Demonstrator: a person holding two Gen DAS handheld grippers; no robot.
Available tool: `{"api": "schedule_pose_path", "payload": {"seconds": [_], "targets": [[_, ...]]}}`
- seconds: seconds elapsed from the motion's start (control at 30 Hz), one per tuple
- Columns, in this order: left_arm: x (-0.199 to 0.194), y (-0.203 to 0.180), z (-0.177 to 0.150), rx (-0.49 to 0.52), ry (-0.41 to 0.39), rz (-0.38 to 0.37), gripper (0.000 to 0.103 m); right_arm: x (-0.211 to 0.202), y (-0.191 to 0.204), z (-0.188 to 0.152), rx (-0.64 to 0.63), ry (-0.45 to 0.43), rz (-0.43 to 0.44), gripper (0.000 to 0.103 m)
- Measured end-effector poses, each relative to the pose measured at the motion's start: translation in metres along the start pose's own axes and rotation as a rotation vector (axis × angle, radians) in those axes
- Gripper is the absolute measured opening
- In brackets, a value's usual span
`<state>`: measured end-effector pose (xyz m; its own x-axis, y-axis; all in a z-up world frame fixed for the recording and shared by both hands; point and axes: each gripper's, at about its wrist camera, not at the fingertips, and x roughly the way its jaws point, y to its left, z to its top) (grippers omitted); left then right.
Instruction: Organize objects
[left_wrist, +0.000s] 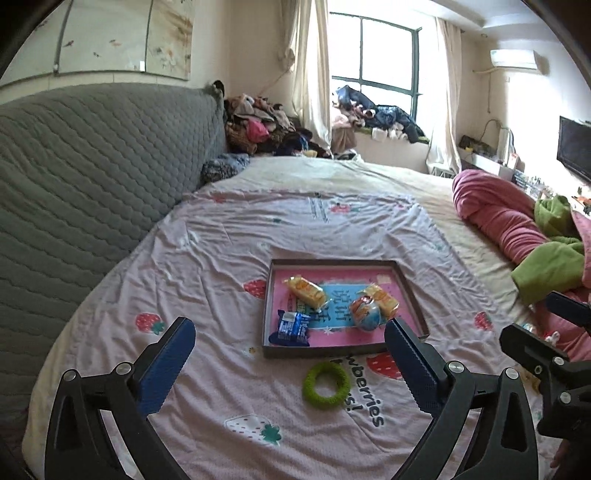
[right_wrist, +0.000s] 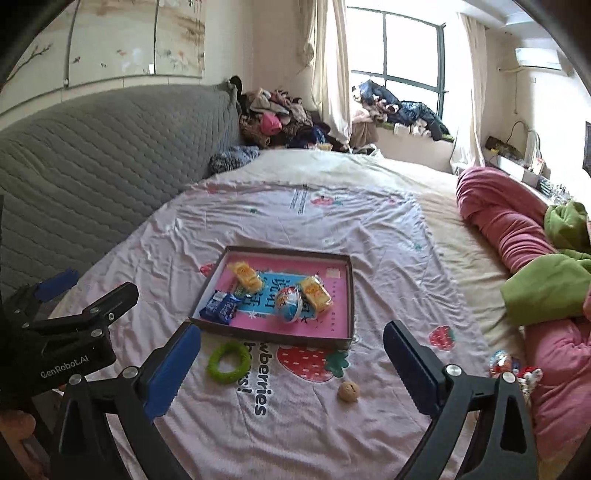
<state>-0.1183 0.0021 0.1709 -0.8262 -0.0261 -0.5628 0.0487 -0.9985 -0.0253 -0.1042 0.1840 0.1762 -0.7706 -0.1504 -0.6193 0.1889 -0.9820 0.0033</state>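
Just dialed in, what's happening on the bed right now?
A person holds two grippers over the bed, sorting small things into a shallow tray. Both the left gripper and the right gripper are wide open and hold nothing. The tray already contains two yellow snack packs, a blue packet and a toy egg. A green ring and a small tan ball lie on the sheet in front of the tray.

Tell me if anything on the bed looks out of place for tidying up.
Yes. The shallow box already holds the snack packets and a toy egg, but three things lie loose on the strawberry sheet: a green ring just in front of the box, a small tan ball, and a wrapped item beside the pink blanket.
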Motion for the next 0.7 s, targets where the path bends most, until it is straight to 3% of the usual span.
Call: {"api": "schedule_pose_path", "payload": {"seconds": [0.7], "targets": [[-0.093,-0.001,-0.005,0.003,-0.061,-0.010,0.102,-0.096,0.011,-0.001,-0.025,-0.084,-0.027,0.102]]}}
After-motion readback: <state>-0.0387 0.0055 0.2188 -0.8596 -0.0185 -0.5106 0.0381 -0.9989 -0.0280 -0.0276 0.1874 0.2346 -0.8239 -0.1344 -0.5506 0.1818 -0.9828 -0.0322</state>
